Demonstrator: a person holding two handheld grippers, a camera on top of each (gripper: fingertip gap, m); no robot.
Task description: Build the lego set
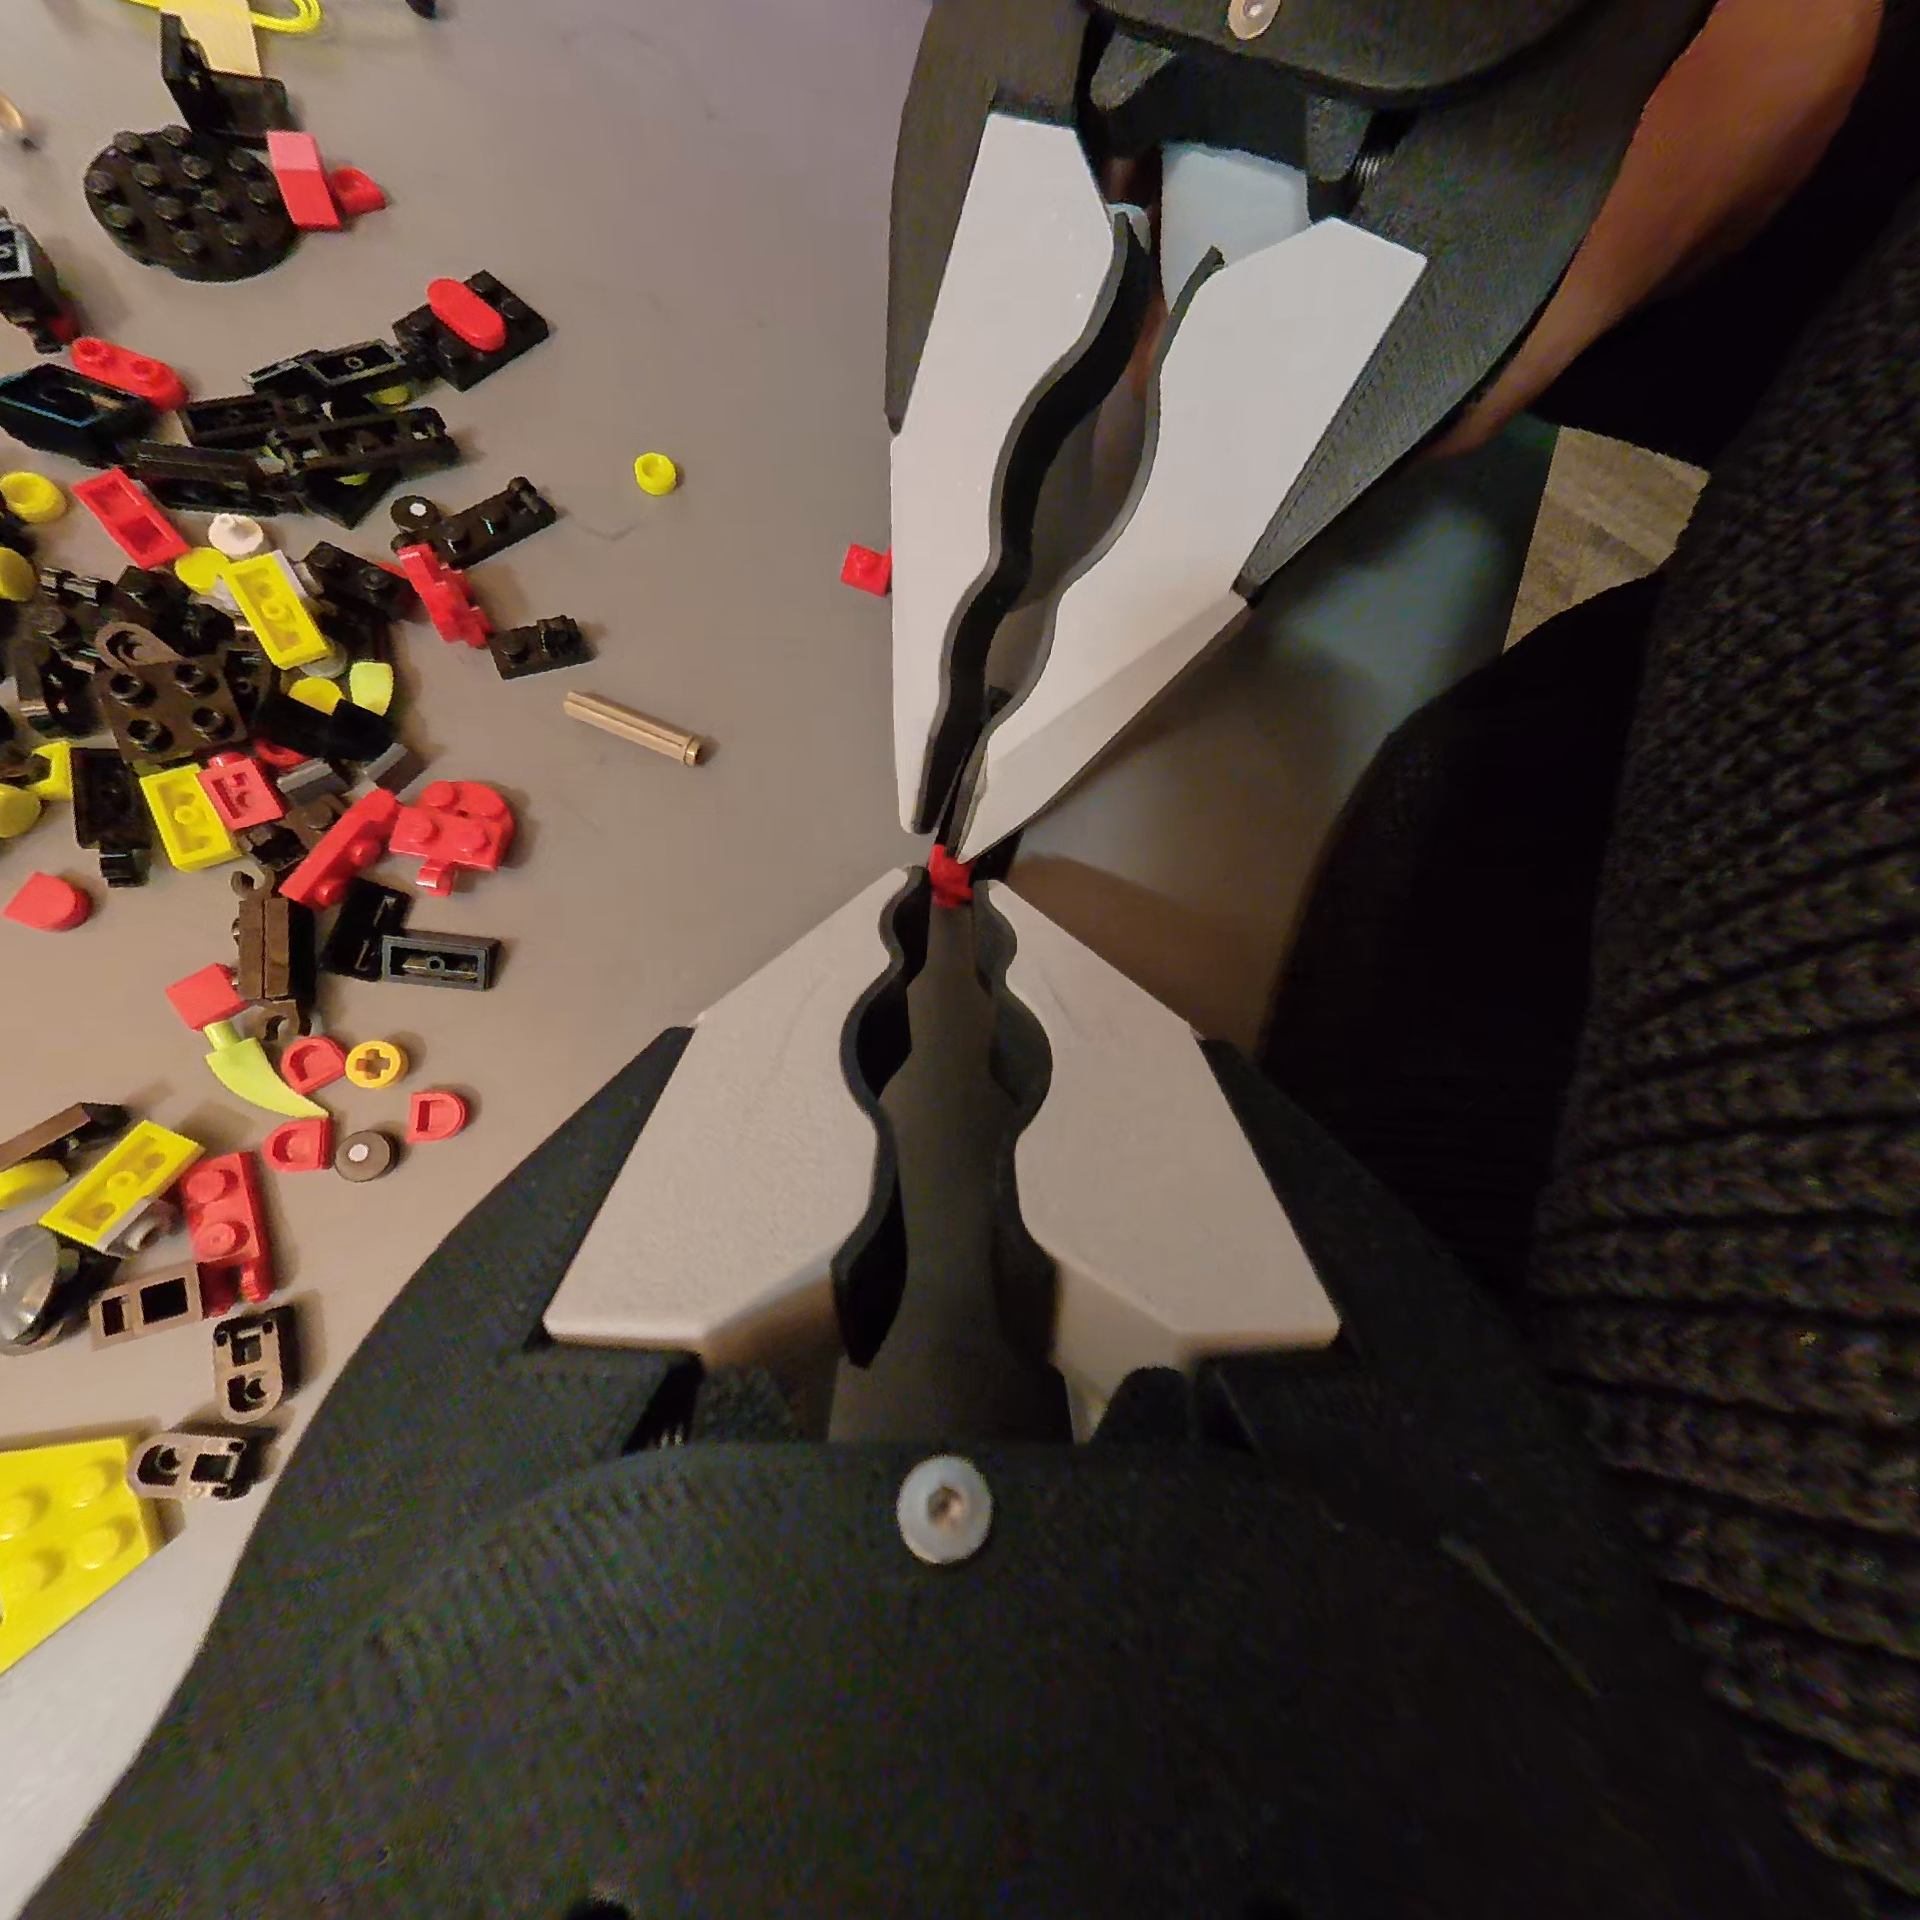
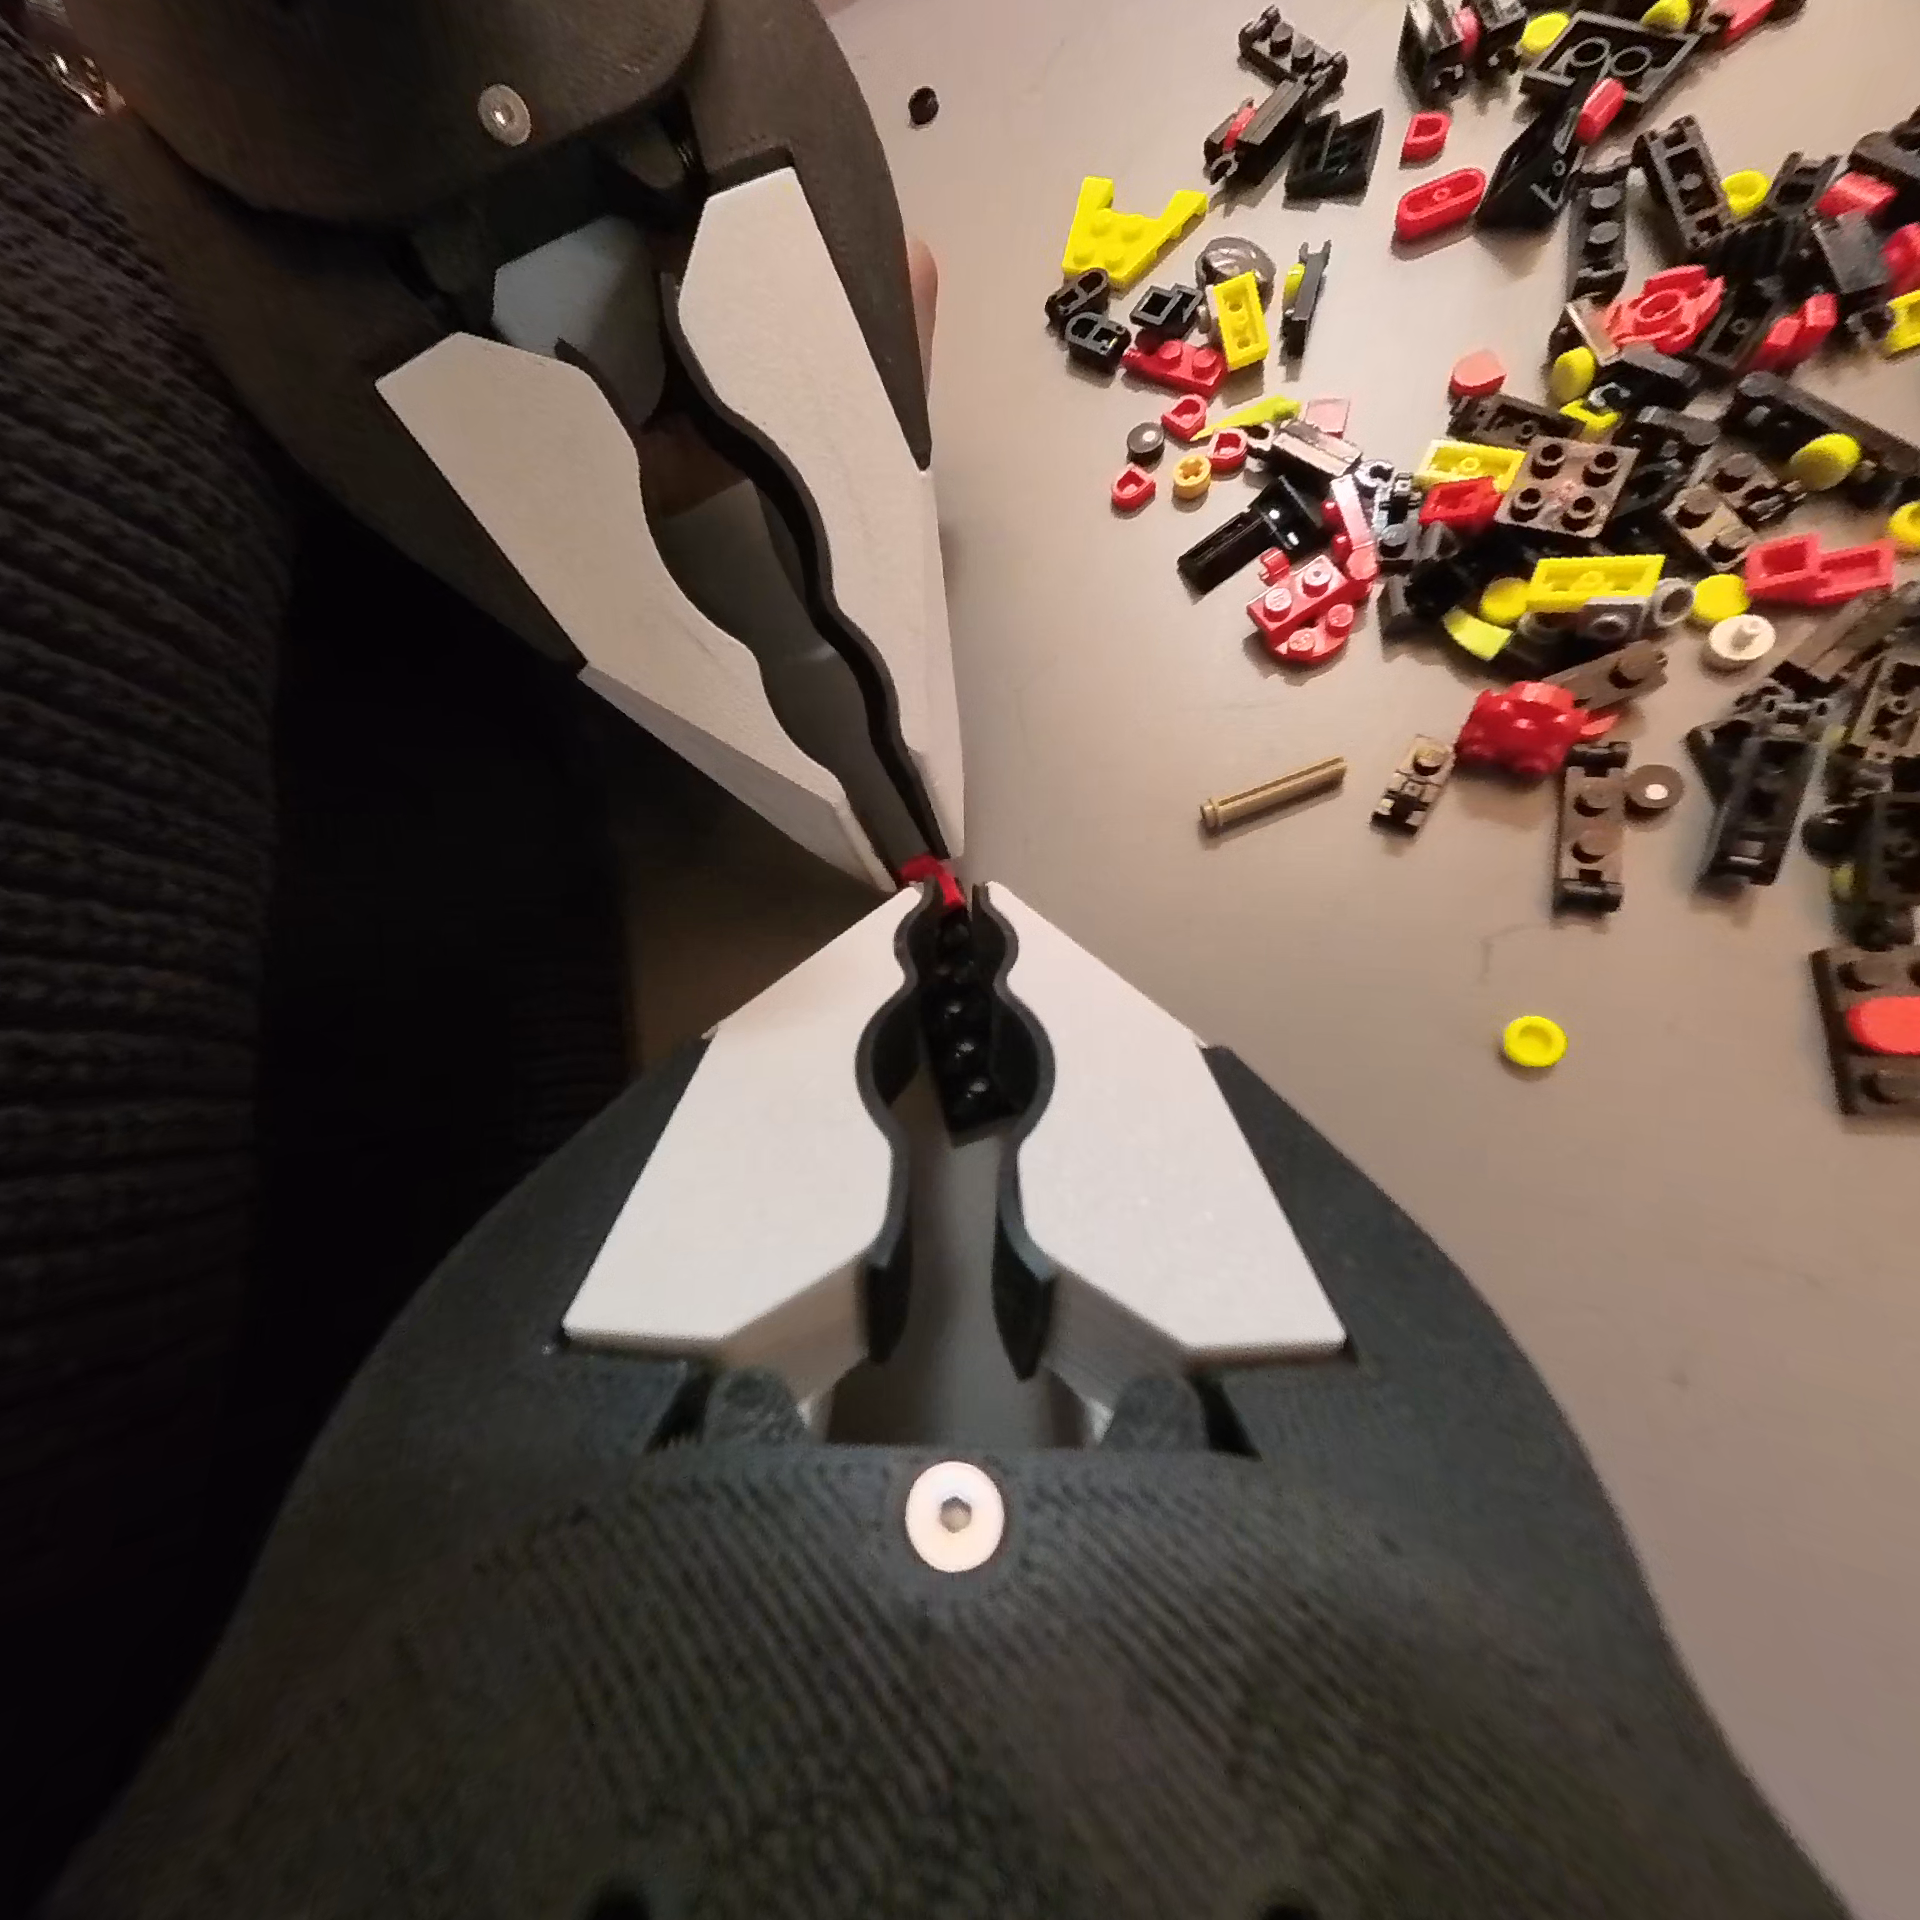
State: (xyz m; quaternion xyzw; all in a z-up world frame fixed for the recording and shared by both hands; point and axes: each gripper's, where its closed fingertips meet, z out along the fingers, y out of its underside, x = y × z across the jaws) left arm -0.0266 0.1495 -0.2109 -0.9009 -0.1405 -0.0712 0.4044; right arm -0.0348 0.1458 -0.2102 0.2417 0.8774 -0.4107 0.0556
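Observation:
My left gripper (image 1: 948, 885) is shut on a small red piece (image 1: 948, 871) at its fingertips. My right gripper (image 2: 948, 896) is shut on a black studded plate (image 2: 961, 1023) that lies lengthwise between its fingers. The two grippers meet tip to tip above the near edge of the grey table (image 1: 727, 260). The red piece touches the far end of the black plate. The right gripper (image 1: 951, 826) comes down from the top of the left wrist view. The left gripper (image 2: 920, 868) enters the right wrist view from the upper left, with the red piece (image 2: 928, 871) at its tip.
A pile of loose red, black and yellow pieces (image 1: 208, 675) covers the table, also seen in the right wrist view (image 2: 1610, 468). A tan pin (image 1: 634, 727) and a yellow round stud (image 1: 656, 474) lie apart. Dark knitted fabric (image 1: 1714, 1039) borders the grippers.

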